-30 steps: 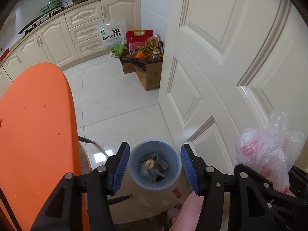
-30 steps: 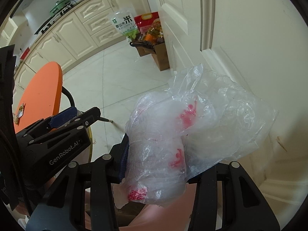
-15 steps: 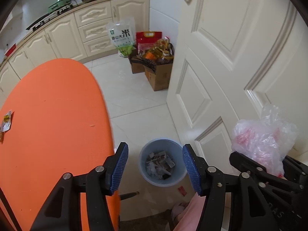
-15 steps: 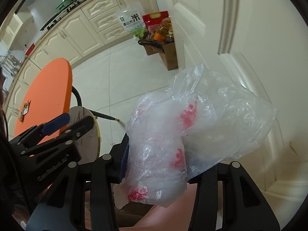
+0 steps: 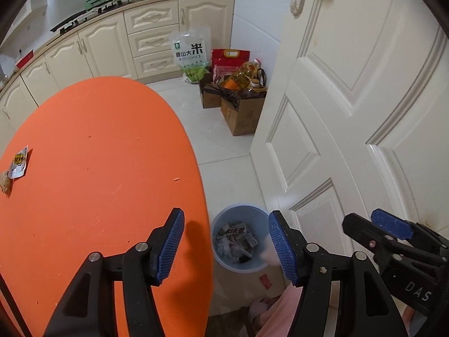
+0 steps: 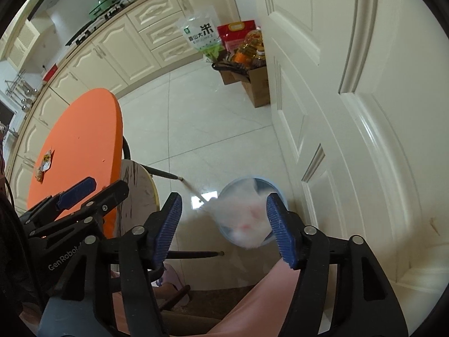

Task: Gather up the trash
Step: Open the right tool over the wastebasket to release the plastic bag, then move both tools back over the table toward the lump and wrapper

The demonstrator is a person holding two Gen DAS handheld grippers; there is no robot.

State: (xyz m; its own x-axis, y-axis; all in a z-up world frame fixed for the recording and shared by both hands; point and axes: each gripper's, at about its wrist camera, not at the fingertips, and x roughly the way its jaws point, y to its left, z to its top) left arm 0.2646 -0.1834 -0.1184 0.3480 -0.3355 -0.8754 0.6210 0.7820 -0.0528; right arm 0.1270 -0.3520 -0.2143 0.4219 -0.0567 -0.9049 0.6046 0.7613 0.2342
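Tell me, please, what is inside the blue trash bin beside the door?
In the left wrist view the blue trash bin holds crumpled wrappers and paper scraps. In the right wrist view a blurred clear plastic bag with red print covers most of its opening, hiding whatever lies beneath.

Blurred clear plastic bag, red-printed, over the round blue bin.

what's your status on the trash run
Right tool jaws just opened, empty. Left tool open, empty. Plastic bag dropping at the blue bin. Wrapper remains on orange table.
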